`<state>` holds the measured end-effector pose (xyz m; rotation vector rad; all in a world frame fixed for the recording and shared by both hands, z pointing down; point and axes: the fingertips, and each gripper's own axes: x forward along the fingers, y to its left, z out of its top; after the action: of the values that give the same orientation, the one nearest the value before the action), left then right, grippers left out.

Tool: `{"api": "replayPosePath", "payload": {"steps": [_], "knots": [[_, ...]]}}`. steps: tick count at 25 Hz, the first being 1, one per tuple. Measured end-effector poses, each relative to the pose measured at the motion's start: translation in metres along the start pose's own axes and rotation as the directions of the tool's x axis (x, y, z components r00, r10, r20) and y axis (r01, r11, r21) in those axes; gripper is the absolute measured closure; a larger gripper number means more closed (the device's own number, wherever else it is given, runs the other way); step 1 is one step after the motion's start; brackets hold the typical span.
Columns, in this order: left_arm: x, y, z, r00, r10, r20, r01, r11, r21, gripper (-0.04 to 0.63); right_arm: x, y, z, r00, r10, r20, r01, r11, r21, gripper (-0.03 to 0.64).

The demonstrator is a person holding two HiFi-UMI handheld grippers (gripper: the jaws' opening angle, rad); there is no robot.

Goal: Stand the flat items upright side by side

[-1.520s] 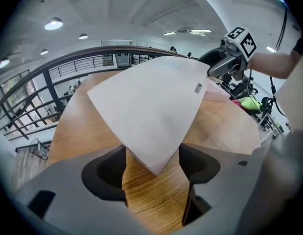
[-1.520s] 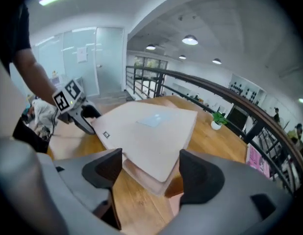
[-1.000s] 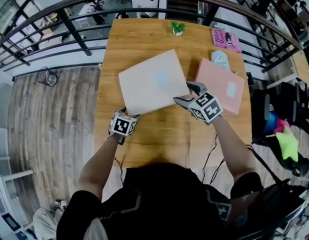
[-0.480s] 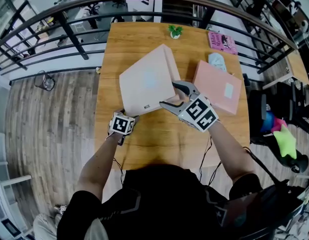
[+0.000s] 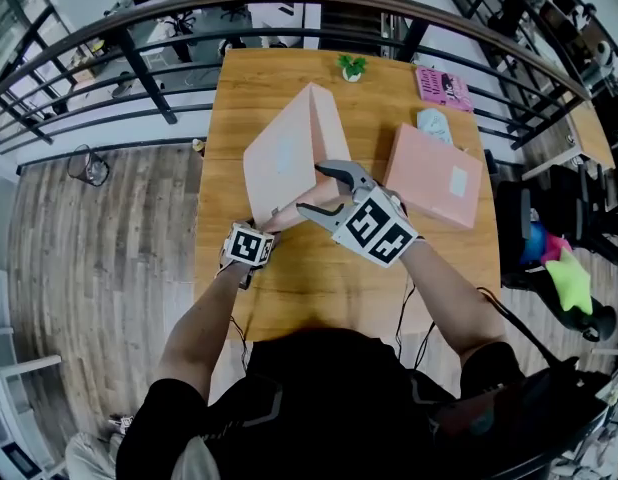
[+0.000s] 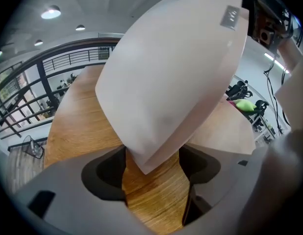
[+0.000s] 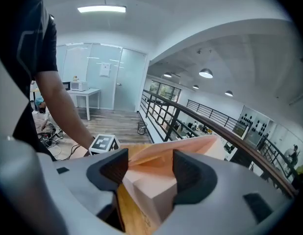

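The right gripper (image 5: 314,190) is gripping the right-hand edge of the pale flat box (image 5: 284,158). In the right gripper view the box end is filling the gap between the two jaws, which have just been closing, and both inner faces are meeting it. The left gripper (image 5: 256,227) is sitting at the box's lower near corner. In the left gripper view its jaws are standing well apart, and the corner is nesting in the gap with bare wood showing below it.

Between the two grippers, the pale flat box is tilting steeply on its near edge, its broad face turning toward the table's left side and its far edge rising off the wooden table (image 5: 319,278). A second pink flat box (image 5: 436,175) is lying flat on the table just right of the right gripper. Beyond it, a pale blue item (image 5: 434,121), a pink book (image 5: 444,84) and a small potted plant (image 5: 351,66) are lying near the far edge, beside a dark railing (image 5: 139,63).
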<state>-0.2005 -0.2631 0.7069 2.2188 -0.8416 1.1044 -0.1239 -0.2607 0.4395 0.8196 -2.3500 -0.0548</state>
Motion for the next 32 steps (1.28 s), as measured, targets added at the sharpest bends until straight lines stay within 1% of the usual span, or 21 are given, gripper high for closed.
{"api": "replayPosePath", "payload": {"steps": [1,5,11,16,21,24,27,32], "knots": [[0.0,0.001,0.001,1.0,0.0,0.001,0.0,1.0,0.004,0.249,0.001,0.001,0.003,1.0,-0.001,-0.004,0.001,1.0,-0.015,0.333],[0.0,0.003,0.001,1.0,0.009,0.011,-0.009,1.0,0.007,0.249,0.006,0.004,0.011,1.0,-0.014,-0.027,0.012,0.998,-0.055,0.334],[-0.007,0.011,-0.004,0.999,0.038,0.018,-0.038,0.999,-0.002,0.25,0.014,0.013,0.028,1.0,-0.01,0.001,0.01,0.996,-0.086,0.334],[-0.008,0.021,-0.005,0.997,0.069,0.033,-0.07,0.997,0.034,0.255,0.017,0.022,0.044,0.997,0.036,0.071,-0.031,0.996,-0.08,0.337],[-0.018,0.032,0.0,0.993,0.102,0.053,-0.106,0.991,0.077,0.262,0.022,0.027,0.054,0.991,0.08,0.111,-0.073,0.995,-0.064,0.337],[-0.017,0.032,-0.003,0.994,0.091,0.053,-0.095,0.992,0.08,0.265,0.021,0.031,0.06,0.984,0.107,0.144,-0.098,0.993,-0.072,0.336],[-0.015,0.034,-0.005,0.996,0.079,0.043,-0.082,0.994,0.072,0.265,0.019,0.031,0.072,0.971,0.125,0.202,-0.115,0.992,-0.059,0.336],[-0.015,0.04,-0.002,0.994,0.091,0.067,-0.096,0.992,0.077,0.265,0.019,0.028,0.088,0.952,0.117,0.283,-0.117,0.993,-0.018,0.334]]}}
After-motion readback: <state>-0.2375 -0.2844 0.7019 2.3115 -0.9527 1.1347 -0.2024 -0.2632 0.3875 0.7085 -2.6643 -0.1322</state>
